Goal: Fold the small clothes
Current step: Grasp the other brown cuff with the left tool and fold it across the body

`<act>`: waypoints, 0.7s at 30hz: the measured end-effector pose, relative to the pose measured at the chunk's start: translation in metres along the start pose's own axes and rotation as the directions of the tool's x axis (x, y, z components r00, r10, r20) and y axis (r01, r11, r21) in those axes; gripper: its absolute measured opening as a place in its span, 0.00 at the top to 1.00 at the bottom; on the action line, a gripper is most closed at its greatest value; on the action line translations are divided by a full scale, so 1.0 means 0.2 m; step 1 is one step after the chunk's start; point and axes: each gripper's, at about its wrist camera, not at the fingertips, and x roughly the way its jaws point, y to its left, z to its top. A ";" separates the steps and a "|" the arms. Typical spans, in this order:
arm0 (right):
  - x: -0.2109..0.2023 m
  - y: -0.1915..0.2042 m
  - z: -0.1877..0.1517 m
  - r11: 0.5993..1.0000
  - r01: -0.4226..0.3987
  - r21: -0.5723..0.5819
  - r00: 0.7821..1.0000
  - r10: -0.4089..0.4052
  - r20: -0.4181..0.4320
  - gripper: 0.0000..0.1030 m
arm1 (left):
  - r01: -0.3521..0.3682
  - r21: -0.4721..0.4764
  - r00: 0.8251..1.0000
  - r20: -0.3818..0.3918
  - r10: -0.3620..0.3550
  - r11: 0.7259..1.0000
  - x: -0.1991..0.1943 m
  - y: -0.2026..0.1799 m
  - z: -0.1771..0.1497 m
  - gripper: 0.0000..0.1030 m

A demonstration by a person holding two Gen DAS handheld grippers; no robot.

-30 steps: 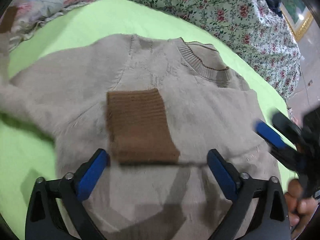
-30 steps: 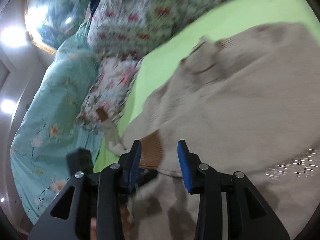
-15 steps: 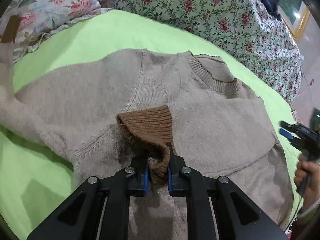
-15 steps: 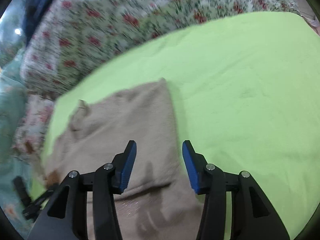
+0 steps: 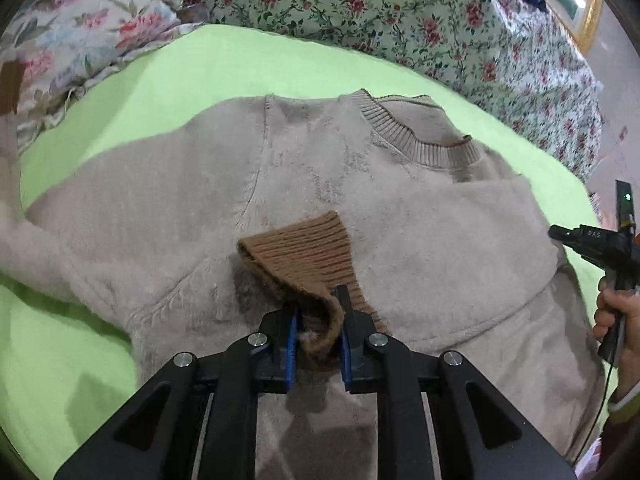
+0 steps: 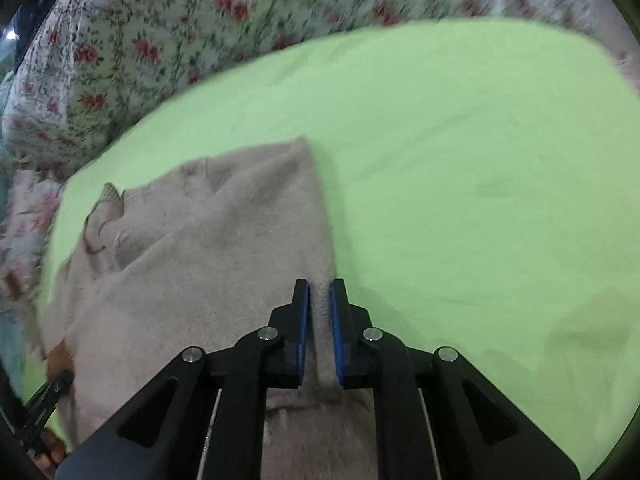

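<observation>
Left wrist: left tool (image 5: 317, 322) pinches sweater's (image 5: 420, 240) brown cuff (image 5: 304, 256).

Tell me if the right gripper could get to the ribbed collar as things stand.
Probably not yet: the right gripper is shut on the sweater edge, so it must let go first. Nothing lies over the collar.

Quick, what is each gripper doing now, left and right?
Left gripper: closed on the brown cuff.
Right gripper: closed on the edge of the beige sweater.
</observation>
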 end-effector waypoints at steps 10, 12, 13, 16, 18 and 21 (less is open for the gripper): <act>0.00 0.13 -0.25 0.989 -0.146 -0.028 0.984 0.142 -0.111 0.69 | -0.030 -0.034 0.999 0.026 0.031 0.999 -0.20 0.16 -0.10 0.76; -0.07 0.12 -0.26 0.988 -0.155 0.015 0.983 0.155 -0.094 0.68 | -0.034 -0.064 0.999 0.038 0.037 0.997 -0.30 0.25 -0.12 0.75; -0.13 0.14 -0.29 0.983 -0.183 0.016 0.979 0.184 -0.087 0.68 | -0.045 -0.081 0.997 0.052 0.049 0.996 -0.35 0.31 -0.12 0.71; -0.27 0.24 -0.37 0.959 -0.284 -0.017 0.956 0.282 -0.075 0.62 | -0.117 -0.135 0.986 0.106 0.132 0.984 -0.47 0.48 -0.07 0.44; -0.34 0.30 -0.42 0.945 -0.325 -0.040 0.944 0.322 -0.077 0.57 | -0.166 -0.183 0.973 0.130 0.191 0.969 -0.53 0.62 -0.02 0.32; -0.41 0.40 -0.51 0.923 -0.378 -0.072 0.923 0.370 -0.101 0.57 | -0.243 -0.243 0.946 0.154 0.285 0.939 -0.56 0.83 0.11 0.27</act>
